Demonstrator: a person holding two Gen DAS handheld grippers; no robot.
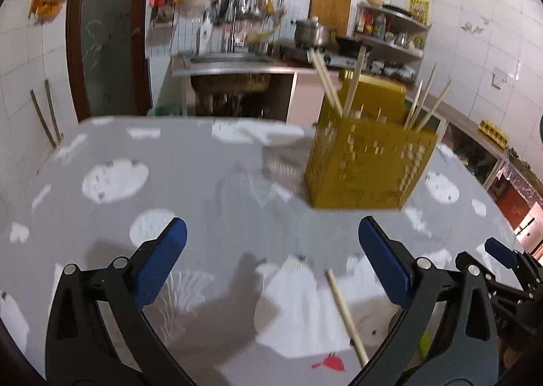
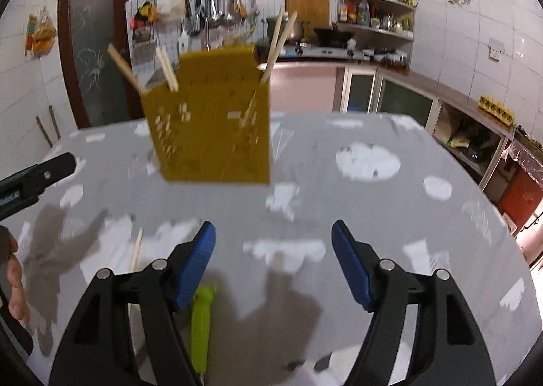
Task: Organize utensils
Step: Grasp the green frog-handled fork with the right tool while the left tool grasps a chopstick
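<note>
A yellow perforated utensil holder (image 1: pixel 366 162) (image 2: pixel 210 128) stands on the grey patterned tablecloth (image 1: pixel 203 165), with several wooden chopsticks (image 1: pixel 325 80) upright in it. My left gripper (image 1: pixel 271 230) is open and empty, short of the holder. One loose chopstick (image 1: pixel 346 314) (image 2: pixel 136 250) lies on the cloth, close to the left gripper's right finger. My right gripper (image 2: pixel 273 230) is open too, with nothing between its pads. A lime-green handled utensil (image 2: pixel 202 328) lies under its left finger. In the left wrist view, one blue fingertip (image 1: pixel 501 254) of the right gripper shows at the right edge.
A finger (image 2: pixel 37 175) of the left gripper and a person's hand (image 2: pixel 13 284) show at the left of the right wrist view. Behind the table are a sink counter (image 1: pixel 230 63), a stove with pots (image 2: pixel 319 46), shelves and low cabinets (image 2: pixel 407 100).
</note>
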